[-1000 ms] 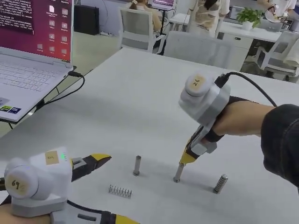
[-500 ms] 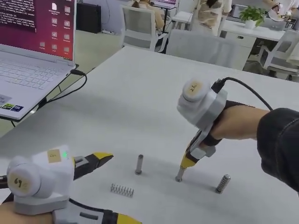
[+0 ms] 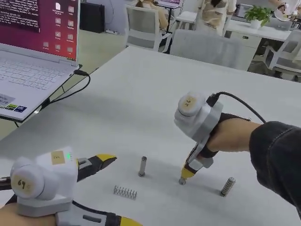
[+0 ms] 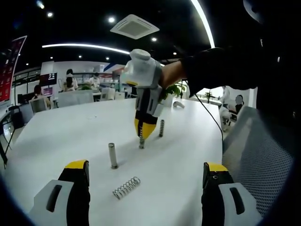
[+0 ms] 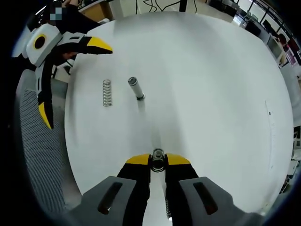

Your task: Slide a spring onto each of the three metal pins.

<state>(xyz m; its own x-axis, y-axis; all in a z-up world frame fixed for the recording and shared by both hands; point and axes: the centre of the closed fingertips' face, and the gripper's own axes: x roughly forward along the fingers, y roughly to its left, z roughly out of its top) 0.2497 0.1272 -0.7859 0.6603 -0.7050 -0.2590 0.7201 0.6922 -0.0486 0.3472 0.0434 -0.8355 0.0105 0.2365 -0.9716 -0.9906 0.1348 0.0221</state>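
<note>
The jaws of my right gripper [image 5: 158, 160] are clenched on a spring [image 5: 158, 163], pinched between the yellow tips, and they point almost straight down at the tabletop [image 3: 141, 94]. Directly beneath them stands the middle pin [image 3: 182, 181], upright. Its long axis is in line with the spring's, so the coil appears to sit over the pin's top; I cannot tell how far down it has gone. I judge this pin's step to be in hand, and it turns on keeping spring and pin coaxial while I press downward. Just to the outer side of these jaws, the third pin [image 3: 227, 186] already wears its spring. On the other side, toward my left gripper [image 4: 146, 165], the bare pin [image 3: 142, 166] stands upright. The loose spring [image 3: 125, 192] lies flat on its side near that pin's foot, between the pin and my left jaws. Those jaws are spread wide, released and holding nothing. They are the nearer pair to the loose spring, which lies just ahead of them with its axis slanting across their line.
</note>
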